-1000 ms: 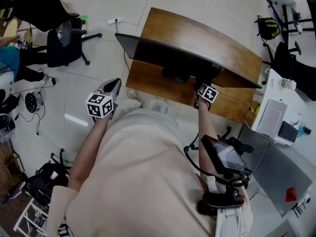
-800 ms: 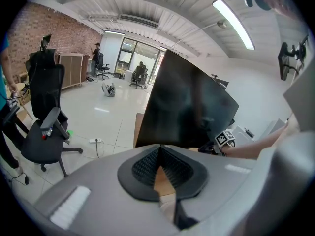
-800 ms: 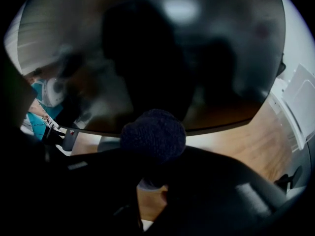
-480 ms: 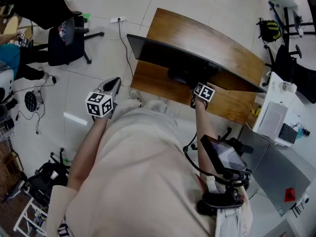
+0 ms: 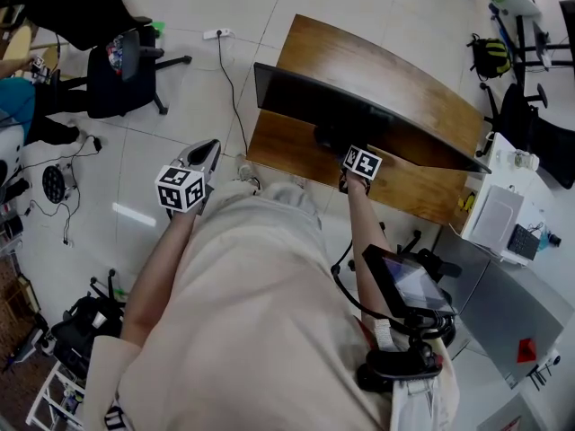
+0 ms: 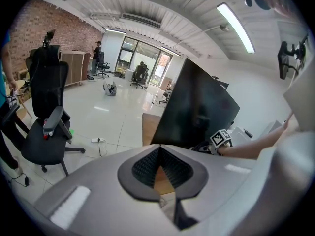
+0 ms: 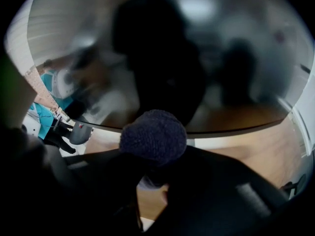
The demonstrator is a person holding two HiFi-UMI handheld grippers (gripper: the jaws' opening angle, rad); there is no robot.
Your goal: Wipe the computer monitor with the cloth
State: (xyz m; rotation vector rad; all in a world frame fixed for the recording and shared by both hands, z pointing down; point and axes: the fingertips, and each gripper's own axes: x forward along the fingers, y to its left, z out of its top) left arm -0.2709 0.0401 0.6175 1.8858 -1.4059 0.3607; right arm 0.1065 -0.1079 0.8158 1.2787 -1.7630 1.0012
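Note:
A wide black monitor (image 5: 359, 119) stands on a brown wooden desk (image 5: 377, 70). Its dark glossy screen (image 7: 197, 58) fills most of the right gripper view, with blurred reflections. My right gripper (image 5: 352, 176) is at the screen's lower middle, shut on a bunched dark blue cloth (image 7: 153, 135) held up against the glass. My left gripper (image 5: 205, 158) hangs off the desk's left end over the floor, jaws shut and empty. The monitor (image 6: 197, 109) shows in the left gripper view beyond the left gripper (image 6: 158, 167), with the right gripper's marker cube (image 6: 220, 138) at its lower edge.
A black office chair (image 5: 121, 70) stands at the far left, and a power strip (image 5: 216, 35) with a cable lies on the tiled floor. To the right are a white table (image 5: 503, 214) with small items and a grey surface (image 5: 503, 312). A bag (image 5: 490, 50) sits at upper right.
My right gripper with the cloth has slid leftward along the lower part of the screen. The left gripper has stayed in place.

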